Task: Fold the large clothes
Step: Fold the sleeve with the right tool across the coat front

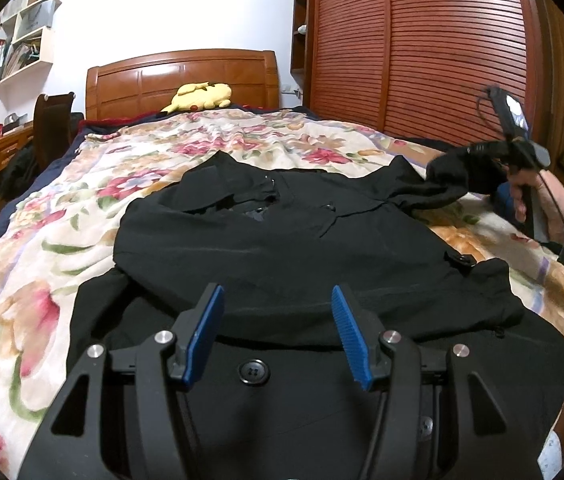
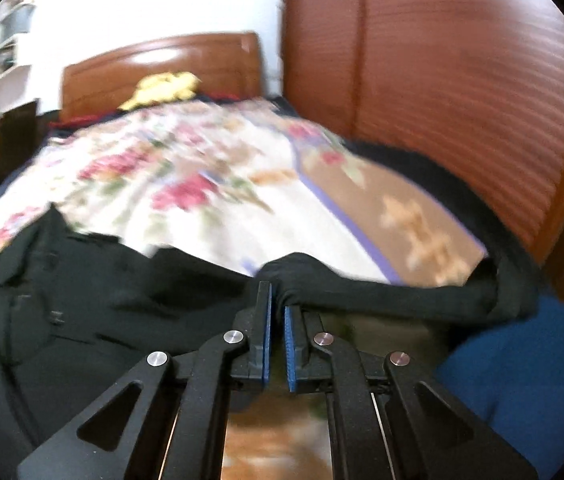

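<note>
A large black coat (image 1: 282, 240) lies spread on the flowered bedspread (image 1: 42, 280), its left part folded over the body. My left gripper (image 1: 278, 300) is open and empty, just above the coat's lower front near a black button (image 1: 254, 372). My right gripper (image 2: 278, 300) is shut on the coat's right sleeve (image 2: 382, 288) and holds it lifted off the bed. In the left wrist view the right gripper (image 1: 478, 152) is at the right with the sleeve (image 1: 450, 172) hanging from it. The right wrist view is motion-blurred.
A wooden headboard (image 1: 182, 76) with a yellow plush toy (image 1: 202, 96) is at the far end. A slatted wooden wardrobe (image 1: 422, 48) runs along the right side. A desk and chair (image 1: 50, 128) stand at the left. A blue cushion (image 2: 522, 360) is near my right gripper.
</note>
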